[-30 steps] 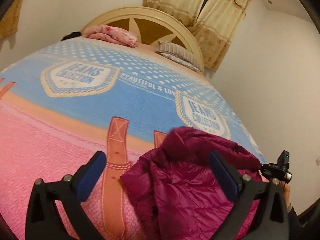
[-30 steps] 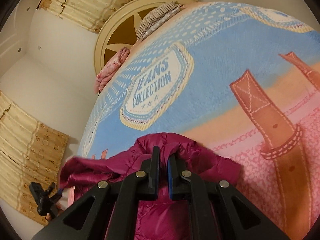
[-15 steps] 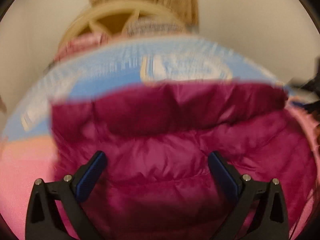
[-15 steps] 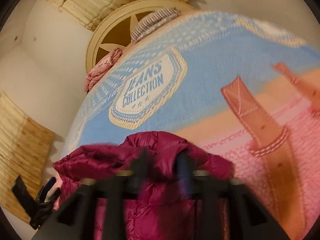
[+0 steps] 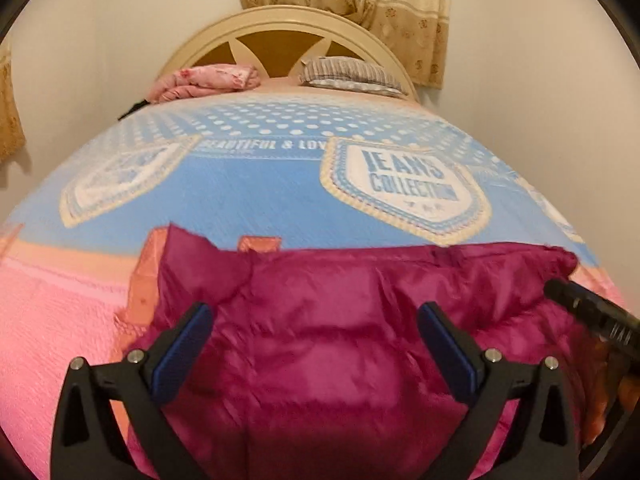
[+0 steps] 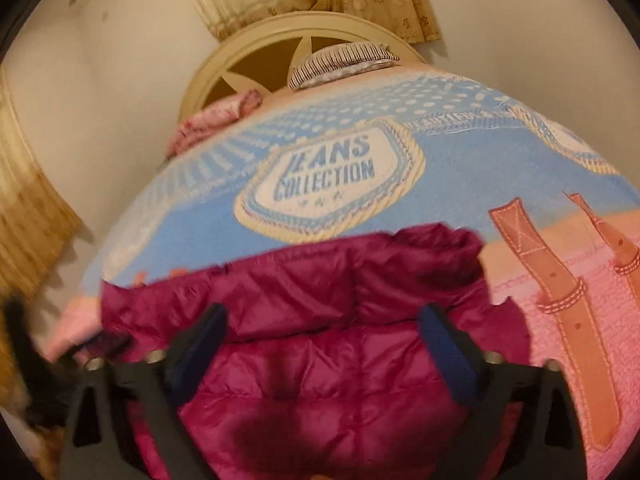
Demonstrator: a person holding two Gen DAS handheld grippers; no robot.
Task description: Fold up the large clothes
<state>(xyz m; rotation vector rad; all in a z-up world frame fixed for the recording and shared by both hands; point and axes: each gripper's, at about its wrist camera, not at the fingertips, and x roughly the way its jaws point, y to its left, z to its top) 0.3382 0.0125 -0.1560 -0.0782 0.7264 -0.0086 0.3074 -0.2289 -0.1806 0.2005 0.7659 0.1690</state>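
Left gripper (image 5: 316, 344) stands wide open over the magenta puffer jacket (image 5: 340, 340), pads clear of the fabric, holding nothing. Right gripper (image 6: 324, 344) is also spread wide, jaws closing slightly, jacket beneath them but not pinched. Jacket lies bunched at the near edge of the bed, on the bedspread (image 5: 256, 204). Its far hem sits at the boundary of the pink and blue zones. Broad open bedspread extends left and far of it. At the far end: a pink folded blanket (image 5: 204, 82) left, a striped pillow (image 5: 348, 74) right, against the cream headboard (image 5: 280, 24). Curtains (image 5: 400, 0) hang behind. Legible print: "JEANS COLLECTION" badges and "BEAUTIFUL & LOV".
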